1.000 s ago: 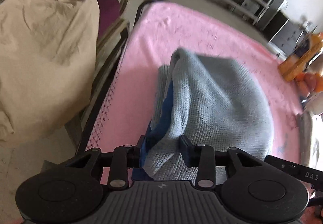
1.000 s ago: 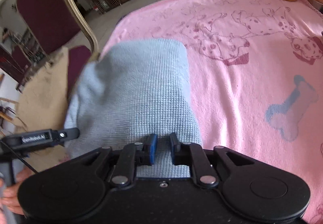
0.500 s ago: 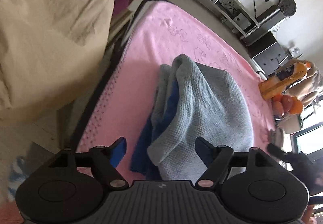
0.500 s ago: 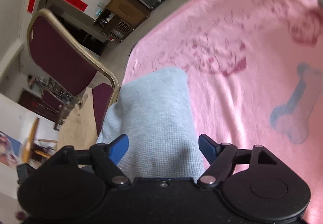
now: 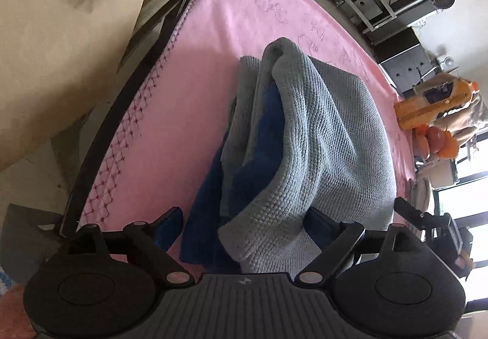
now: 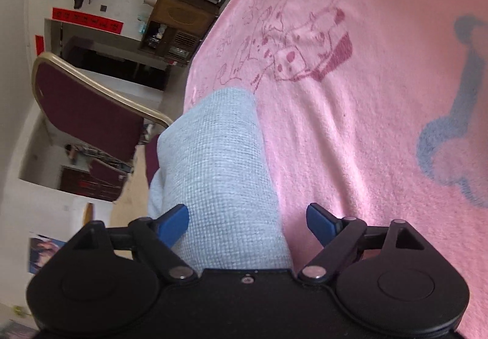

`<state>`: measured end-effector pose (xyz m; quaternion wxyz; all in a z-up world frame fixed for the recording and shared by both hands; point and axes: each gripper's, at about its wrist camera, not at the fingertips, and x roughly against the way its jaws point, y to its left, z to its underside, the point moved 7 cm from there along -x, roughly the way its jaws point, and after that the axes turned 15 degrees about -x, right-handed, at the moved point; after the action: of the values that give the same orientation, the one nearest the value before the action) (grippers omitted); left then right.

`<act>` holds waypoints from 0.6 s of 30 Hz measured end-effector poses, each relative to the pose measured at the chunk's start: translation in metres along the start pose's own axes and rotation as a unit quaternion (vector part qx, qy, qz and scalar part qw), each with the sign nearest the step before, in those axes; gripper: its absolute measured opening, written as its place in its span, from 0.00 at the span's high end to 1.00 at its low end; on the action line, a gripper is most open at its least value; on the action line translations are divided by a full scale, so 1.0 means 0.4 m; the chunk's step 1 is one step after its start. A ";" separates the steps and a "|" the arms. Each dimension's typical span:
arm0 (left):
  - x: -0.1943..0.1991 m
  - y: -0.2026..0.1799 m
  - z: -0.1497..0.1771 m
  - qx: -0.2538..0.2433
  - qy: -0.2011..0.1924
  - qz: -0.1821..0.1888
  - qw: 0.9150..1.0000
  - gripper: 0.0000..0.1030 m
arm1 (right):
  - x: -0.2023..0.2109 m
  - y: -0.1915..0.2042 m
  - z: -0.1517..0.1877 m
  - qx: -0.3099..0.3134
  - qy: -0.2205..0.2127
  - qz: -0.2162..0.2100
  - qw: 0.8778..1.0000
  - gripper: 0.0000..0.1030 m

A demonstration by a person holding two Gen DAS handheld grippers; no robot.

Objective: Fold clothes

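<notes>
A light grey knitted garment (image 5: 323,137) with dark blue layers inside lies folded on the pink blanket (image 5: 195,76). My left gripper (image 5: 244,226) is open at the garment's near end, and the cloth lies loose between its spread fingers. In the right wrist view the same grey garment (image 6: 216,162) runs away from me on the pink blanket (image 6: 350,113). My right gripper (image 6: 247,223) is open too, its blue pads (image 6: 172,223) wide apart over the garment's near edge.
A beige cloth heap (image 5: 61,34) sits on a maroon chair to the left of the table's dark edge (image 5: 100,137). An orange bottle and oranges (image 5: 436,104) stand at the far right. A second maroon chair (image 6: 88,113) stands beyond the blanket.
Both grippers went from shut on the grey garment to open, letting it drop onto the blanket. Both have since tilted and drawn slightly back.
</notes>
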<state>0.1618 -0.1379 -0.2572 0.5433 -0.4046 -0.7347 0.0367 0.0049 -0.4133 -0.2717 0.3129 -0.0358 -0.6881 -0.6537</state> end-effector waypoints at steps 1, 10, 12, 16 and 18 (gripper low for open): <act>-0.002 -0.004 0.000 0.003 -0.003 0.010 1.000 0.19 | -0.001 0.000 0.000 -0.003 0.004 -0.009 1.000 0.17; -0.016 0.009 -0.008 0.075 -0.037 0.050 0.995 0.17 | -0.007 0.003 -0.001 -0.025 0.041 -0.090 0.995 0.03; -0.028 0.007 -0.005 0.089 -0.044 0.055 0.994 0.11 | -0.020 0.010 -0.001 -0.023 0.050 -0.092 0.994 0.03; -0.029 -0.013 -0.011 0.081 -0.047 0.050 0.994 0.09 | -0.060 0.034 0.002 0.010 0.071 -0.060 0.996 0.05; -0.028 -0.010 -0.016 0.090 -0.051 0.059 0.993 0.12 | -0.074 0.042 0.007 0.021 0.088 -0.044 0.995 0.13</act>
<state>0.1657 -0.1502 -0.2612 0.5366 -0.3945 -0.7297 0.1551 0.0352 -0.3975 -0.2708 0.3437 0.0589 -0.6723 -0.6530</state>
